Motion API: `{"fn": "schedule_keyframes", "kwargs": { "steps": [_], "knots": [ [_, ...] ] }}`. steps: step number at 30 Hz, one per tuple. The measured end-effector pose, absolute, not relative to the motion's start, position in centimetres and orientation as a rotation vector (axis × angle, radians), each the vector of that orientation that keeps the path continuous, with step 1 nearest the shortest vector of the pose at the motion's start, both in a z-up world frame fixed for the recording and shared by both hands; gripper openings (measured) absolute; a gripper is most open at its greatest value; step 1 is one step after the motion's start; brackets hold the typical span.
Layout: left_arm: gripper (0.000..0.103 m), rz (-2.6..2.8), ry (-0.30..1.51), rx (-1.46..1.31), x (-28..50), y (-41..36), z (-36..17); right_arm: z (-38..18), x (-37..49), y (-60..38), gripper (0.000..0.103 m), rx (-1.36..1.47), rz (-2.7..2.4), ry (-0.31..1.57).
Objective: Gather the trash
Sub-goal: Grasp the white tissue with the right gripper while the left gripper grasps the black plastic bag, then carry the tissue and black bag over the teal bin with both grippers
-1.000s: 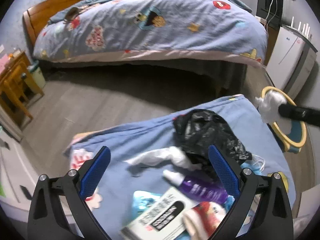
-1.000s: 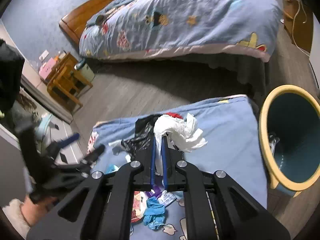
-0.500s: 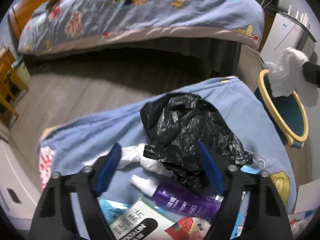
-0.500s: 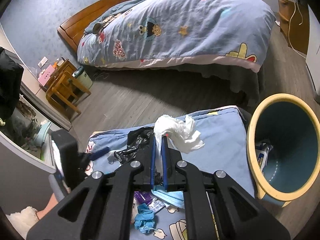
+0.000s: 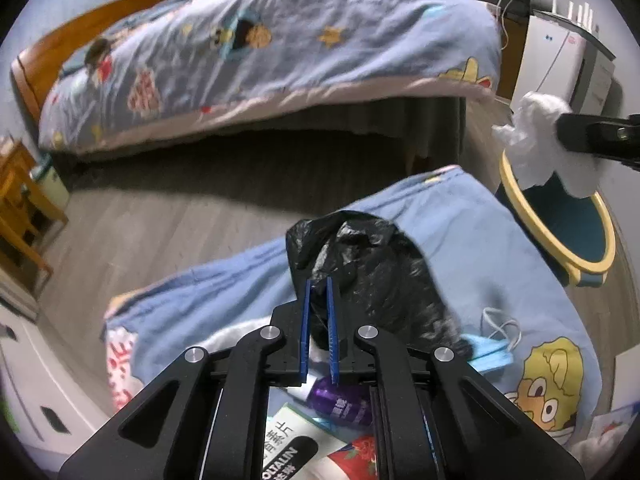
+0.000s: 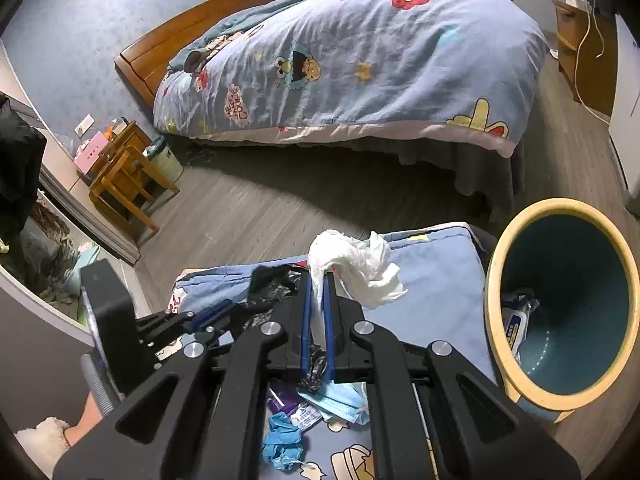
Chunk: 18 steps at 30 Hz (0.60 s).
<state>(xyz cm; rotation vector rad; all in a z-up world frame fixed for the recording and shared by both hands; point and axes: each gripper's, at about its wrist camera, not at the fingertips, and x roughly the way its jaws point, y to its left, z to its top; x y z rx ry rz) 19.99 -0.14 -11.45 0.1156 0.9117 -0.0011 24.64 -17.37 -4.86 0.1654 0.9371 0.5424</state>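
Black plastic now sits pinched in the left tool point(image 5: 318, 280): its jaws stood wide a second ago, have just been closing, and are now clamped on a fold of the bag point(image 5: 372, 256), which lies crumpled on the blue cloth point(image 5: 472, 216) over the table. So a second piece of trash looks secured and ready to lift. Nearer the camera a purple bottle point(image 5: 340, 402) and a mask point(image 5: 492, 350) stay on the cloth, uncollected. Farther right, the right tool point(image 6: 316, 280) stays shut on a white tissue wad point(image 6: 356, 264), as before, and in the left view the wad hangs at the bin point(image 6: 494, 300) rim. The drop looks due next.
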Motion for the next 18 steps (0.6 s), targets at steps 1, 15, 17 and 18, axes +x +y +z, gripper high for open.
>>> {"fn": "schedule_keyframes", "kwargs": {
  "steps": [1, 15, 17, 18],
  "knots": [
    [0.008, 0.002, 0.902, 0.124, 20.1, -0.3, -11.1, -4.8, 24.6, -17.4, 0.005, 0.166, 0.542, 0.935],
    [0.004, -0.018, 0.779, 0.140, 18.6, -1.5, -5.9, -3.0, 24.0, -18.7, 0.006, 0.186, 0.528, 0.905],
    [0.004, -0.026, 0.762, 0.130, 18.3, -1.5, -5.2, -2.7, 23.9, -19.1, 0.006, 0.193, 0.529, 0.900],
    [0.004, -0.030, 0.752, 0.130, 18.1, -1.6, -4.8, -2.5, 23.7, -19.2, 0.005, 0.195, 0.530, 0.899]
  ]
}}
